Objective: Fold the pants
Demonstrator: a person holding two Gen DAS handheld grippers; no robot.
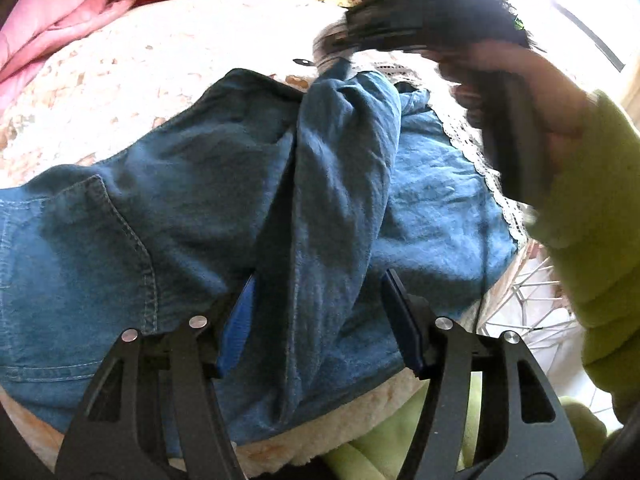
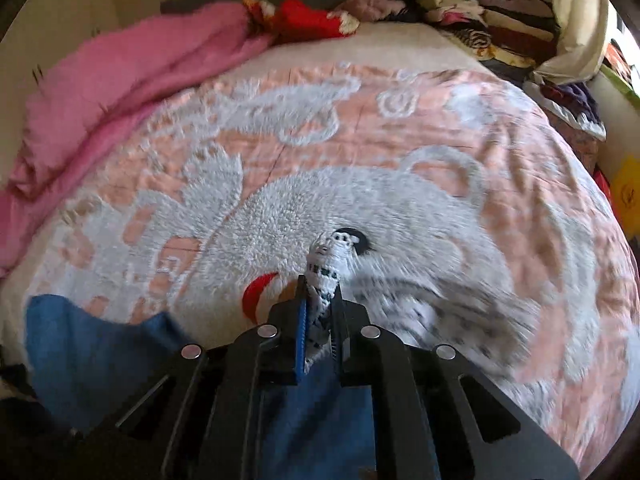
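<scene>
Blue denim pants [image 1: 120, 240] with a white lace hem [image 1: 480, 164] lie spread on the bed near its front edge. One leg rises as a ridge across them. My left gripper [image 1: 318, 276] straddles the low end of that ridge, and the cloth fills the gap between its blue pads. At the top, blurred, my right gripper [image 1: 334, 54] holds the ridge's far end off the bed. In the right wrist view my right gripper [image 2: 320, 292] is shut on the bunched lace hem [image 2: 326, 264], with blue pants [image 2: 80, 340] below and at the left.
A peach and white fleecy bedspread [image 2: 400, 200] covers the bed. A pink quilt [image 2: 120, 80] lies at the far left, and stacked clothes [image 2: 480, 12] at the far right. A green sleeve [image 1: 600, 220] and a white wire rack [image 1: 528, 300] are off the bed's right edge.
</scene>
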